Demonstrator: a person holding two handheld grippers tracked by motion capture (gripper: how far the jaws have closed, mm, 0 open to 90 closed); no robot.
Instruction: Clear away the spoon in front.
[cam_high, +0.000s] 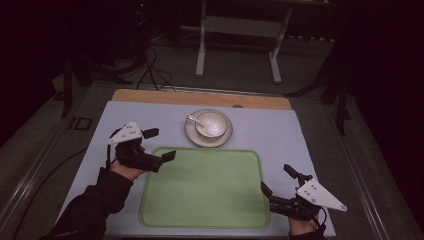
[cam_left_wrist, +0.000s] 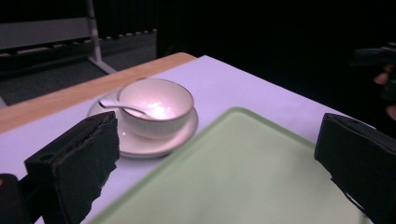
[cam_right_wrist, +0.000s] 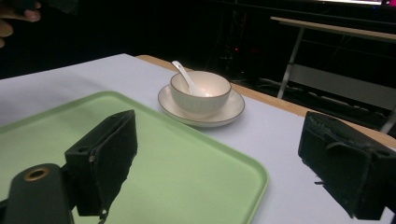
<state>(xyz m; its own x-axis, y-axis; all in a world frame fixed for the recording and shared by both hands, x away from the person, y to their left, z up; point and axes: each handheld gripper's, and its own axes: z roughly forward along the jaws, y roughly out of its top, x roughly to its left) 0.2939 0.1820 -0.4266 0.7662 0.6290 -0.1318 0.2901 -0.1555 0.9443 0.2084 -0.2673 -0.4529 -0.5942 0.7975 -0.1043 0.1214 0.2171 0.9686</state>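
1. Green tray (cam_high: 202, 187): flat, rectangular with rounded corners and a low raised rim, pale matte surface, nothing resting on it; lies on the near half of the lilac table cover (cam_high: 280, 132).
2. White bowl (cam_high: 212, 123): small, round, glossy, with a thin dark line along its lip; stands upright in the middle of a white saucer (cam_high: 194, 135), which carries the same thin dark edge.
3. White spoon (cam_high: 194, 119): sits inside the bowl, handle leaning over the rim toward the left of the high view.
4. Bowl and saucer placed just beyond the tray's far edge, near the middle of the table, apart from the tray rim.
5. Left gripper (cam_high: 159, 144): held at the tray's far left corner, jaws spread wide with nothing between them; in the left gripper view, black padded jaws frame the bowl (cam_left_wrist: 156, 106) and the tray (cam_left_wrist: 243, 177).
6. Right gripper (cam_high: 278, 180): held at the tray's near right corner, jaws likewise wide apart and empty, clear of the bowl.
7. Wooden table edge (cam_high: 200, 97) exposed beyond the cover; a pale metal frame (cam_high: 240, 30) standing on the dark floor behind.
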